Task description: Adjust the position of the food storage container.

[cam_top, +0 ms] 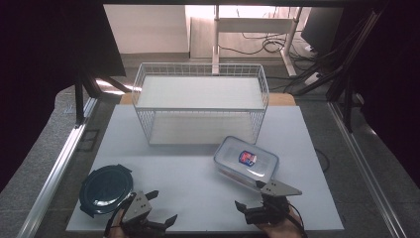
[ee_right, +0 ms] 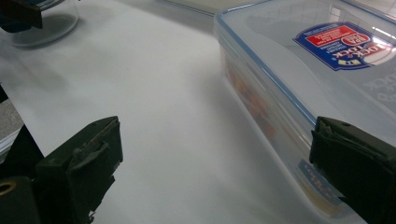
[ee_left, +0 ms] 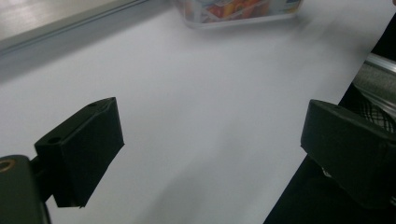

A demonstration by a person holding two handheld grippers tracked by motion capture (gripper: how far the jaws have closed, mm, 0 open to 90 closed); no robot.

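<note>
our left gripper (cam_top: pixel 163 207) and right gripper (cam_top: pixel 250 194) both sit spread and empty at the near edge of the white board (cam_top: pixel 173 173). the rectangular lock-lid container (cam_top: pixel 246 161) lies just beyond the right jaws, one jaw beside its wall. a shallow bite could slip off the smooth plastic. the round dark-lidded container (cam_top: pixel 105 189) sits left of our left gripper, the wire basket (cam_top: pixel 200 101) farthest.
</note>
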